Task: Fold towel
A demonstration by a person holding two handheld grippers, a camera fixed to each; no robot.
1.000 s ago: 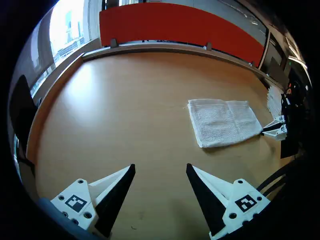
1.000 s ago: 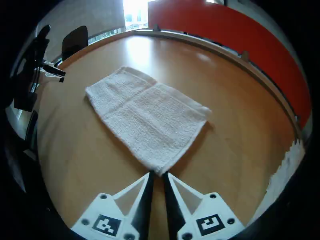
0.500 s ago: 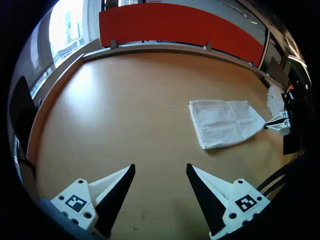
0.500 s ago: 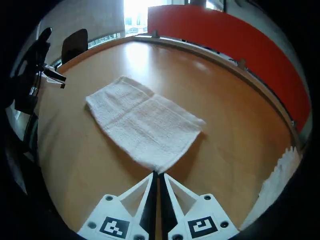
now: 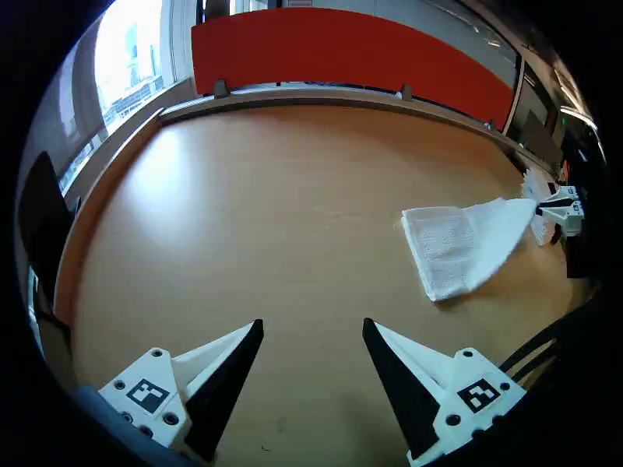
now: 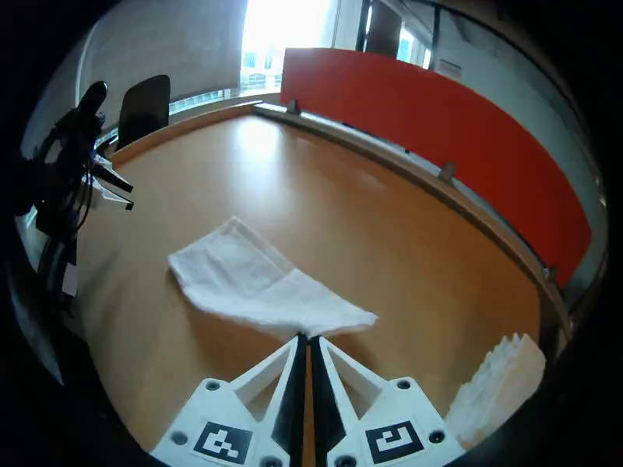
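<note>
A white folded towel [image 5: 459, 245] lies on the wooden table [image 5: 272, 218] at the right of the left gripper view, its right corner lifted off the surface. My right gripper [image 6: 307, 342] is shut on that near corner of the towel [image 6: 257, 292] and holds it raised, while the far part still rests on the table. The same right gripper [image 5: 562, 208] appears at the far right in the left gripper view. My left gripper [image 5: 311, 331] stands open low over bare table, well to the left of the towel, with nothing between its fingers.
A stack of white towels [image 6: 498, 381] sits at the table's right edge. A red partition [image 5: 343, 47] runs along the far edge. A black chair [image 6: 144, 105] and the far left gripper [image 6: 109, 183] stand at the left of the right gripper view.
The right gripper closed on the towel's near corner and lifted it, dragging the towel towards itself. The left gripper has stayed put and open.
</note>
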